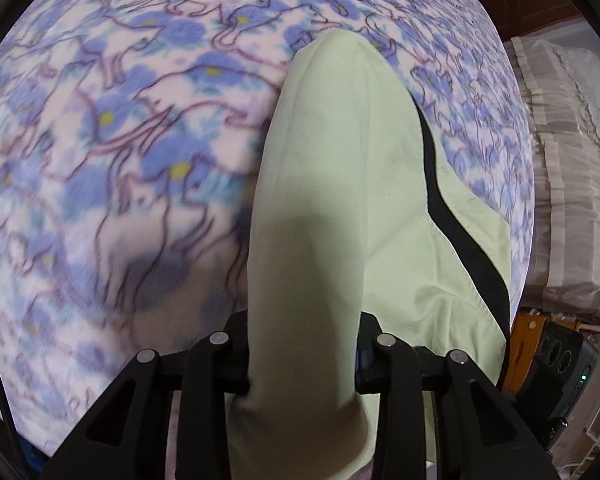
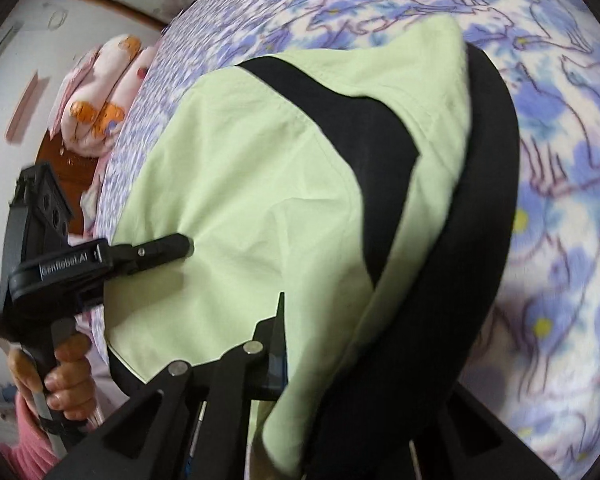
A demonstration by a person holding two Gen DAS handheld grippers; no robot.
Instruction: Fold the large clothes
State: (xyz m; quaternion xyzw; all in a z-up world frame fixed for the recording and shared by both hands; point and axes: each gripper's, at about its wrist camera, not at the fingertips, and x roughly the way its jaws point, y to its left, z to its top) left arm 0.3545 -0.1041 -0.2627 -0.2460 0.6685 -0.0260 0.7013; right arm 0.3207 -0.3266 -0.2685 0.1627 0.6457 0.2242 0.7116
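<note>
Now both grippers clamp the pale green garment [image 1: 340, 184]. Left gripper [image 1: 302, 364]: jaws pinching a thick fold, cloth running ahead onto the floral blanket [image 1: 100, 140]. Right gripper [image 2: 296, 364]: jaws nearly together on its black-trimmed edge, cloth draped over them.

My right claw's [image 2: 296, 364] far finger is buried under the green and black garment [image 2: 260, 184], so I cannot see its tip. My left claw's [image 1: 304, 356] pads hide behind a fold of that cloth. The floral bedspread [image 1: 100, 160] blurs toward nine o'clock. At eight o'clock, my hand [image 2: 66, 376] is cut off.
</note>
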